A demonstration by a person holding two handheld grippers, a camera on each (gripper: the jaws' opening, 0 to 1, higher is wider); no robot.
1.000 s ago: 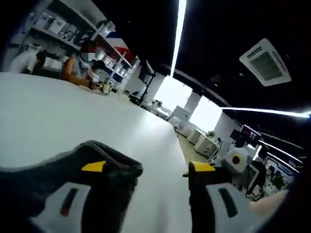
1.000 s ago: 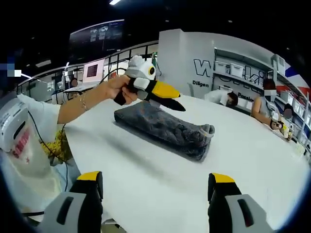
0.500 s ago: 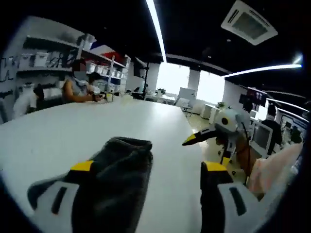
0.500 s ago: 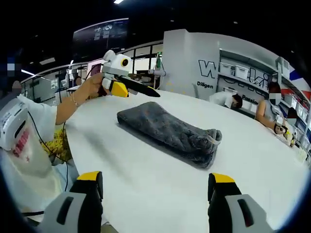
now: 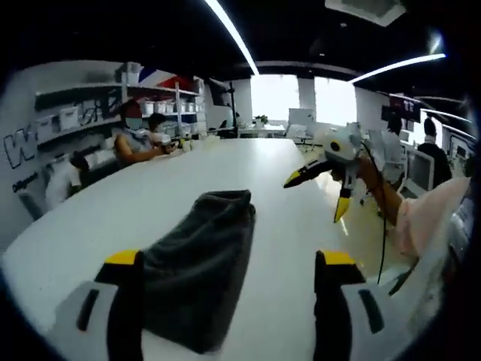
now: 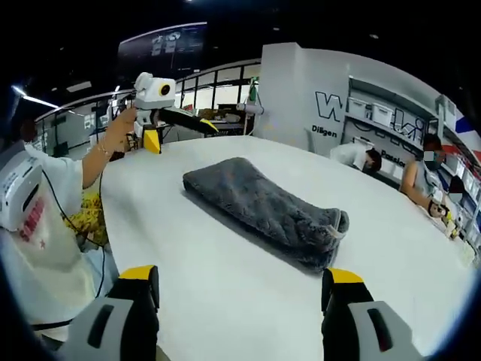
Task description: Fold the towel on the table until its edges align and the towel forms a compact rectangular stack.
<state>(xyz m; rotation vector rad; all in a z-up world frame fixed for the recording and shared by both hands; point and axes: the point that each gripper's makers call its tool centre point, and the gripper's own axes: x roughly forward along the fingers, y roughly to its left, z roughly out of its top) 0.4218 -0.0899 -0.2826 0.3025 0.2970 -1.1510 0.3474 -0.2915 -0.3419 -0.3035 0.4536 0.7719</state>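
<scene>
A dark grey towel (image 6: 263, 210) lies folded into a long, narrow stack on the white table (image 6: 225, 301). In the left gripper view the towel (image 5: 199, 271) runs away from me just left of centre, partly behind the left jaw. My left gripper (image 5: 227, 259) is open with nothing between its jaws; the left gripper (image 6: 178, 133) hangs in a hand above the table's far left edge, clear of the towel. My right gripper (image 6: 240, 274) is open above the bare table, short of the towel. The right gripper (image 5: 319, 194) also hangs open over the table's right side.
People sit at the table's far side (image 5: 135, 139), with small items near them. Shelves with bins (image 6: 376, 113) line the wall. The person's white-shirted torso (image 6: 30, 226) stands at the table's edge. The table edge (image 5: 353, 248) runs close on the right.
The left gripper has drawn back from above the towel to beyond its end and tilted down. The towel lies still, free of both grippers. The right gripper has barely moved.
</scene>
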